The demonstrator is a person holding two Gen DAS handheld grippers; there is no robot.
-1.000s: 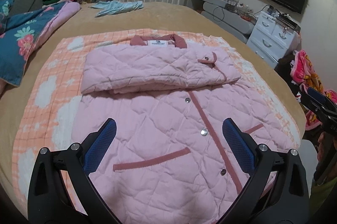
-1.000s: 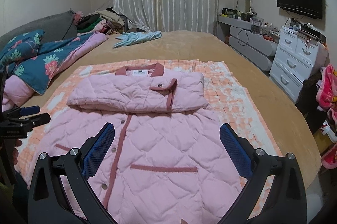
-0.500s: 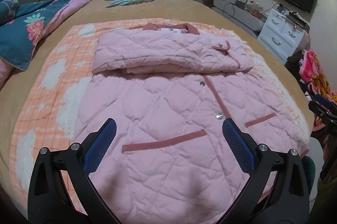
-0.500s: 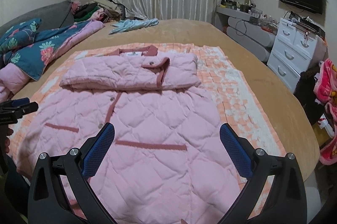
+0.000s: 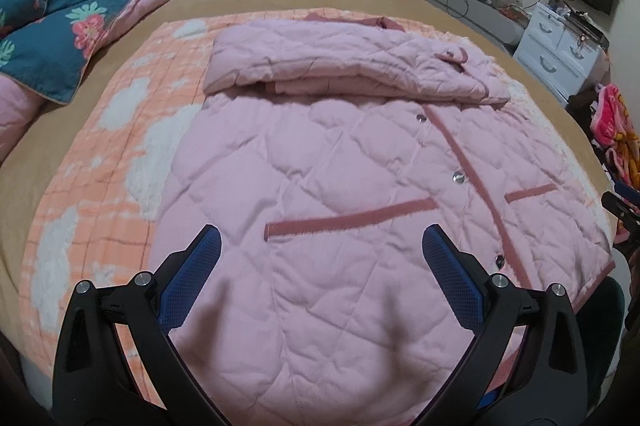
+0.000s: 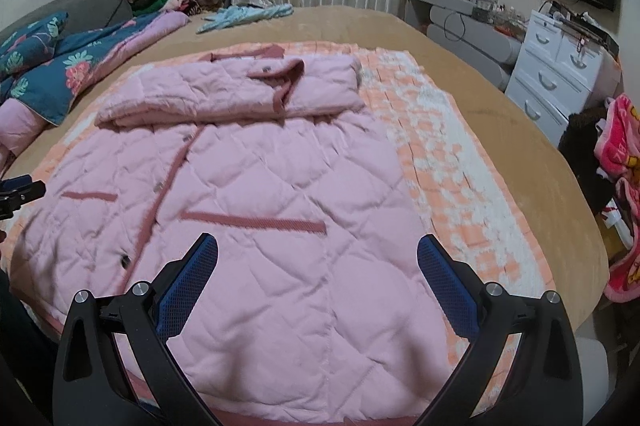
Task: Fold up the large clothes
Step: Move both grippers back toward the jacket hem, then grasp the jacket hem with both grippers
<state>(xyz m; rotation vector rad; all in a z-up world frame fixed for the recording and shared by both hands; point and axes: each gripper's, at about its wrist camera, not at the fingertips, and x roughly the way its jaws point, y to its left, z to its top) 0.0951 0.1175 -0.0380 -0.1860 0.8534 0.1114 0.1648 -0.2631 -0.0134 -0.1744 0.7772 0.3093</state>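
Both your claws hang spread wide and empty above the hem of the pink quilted jacket (image 5: 320, 161), which lies flat on the orange blanket (image 5: 120, 161) over the bed (image 6: 500, 129), sleeves folded across its chest. Your left claw (image 5: 320, 266) alone shows the blanket's left side; your right claw (image 6: 318, 266) shows its right edge.

No legible text, brand, number or sign appears in either wrist view. The pink and yellow printed cloth (image 6: 618, 161), far right of the right tool, carries large marks that may be letters; they cannot be read. The pink quilted coat (image 5: 340, 185) ahead of the tools shows no readable label.
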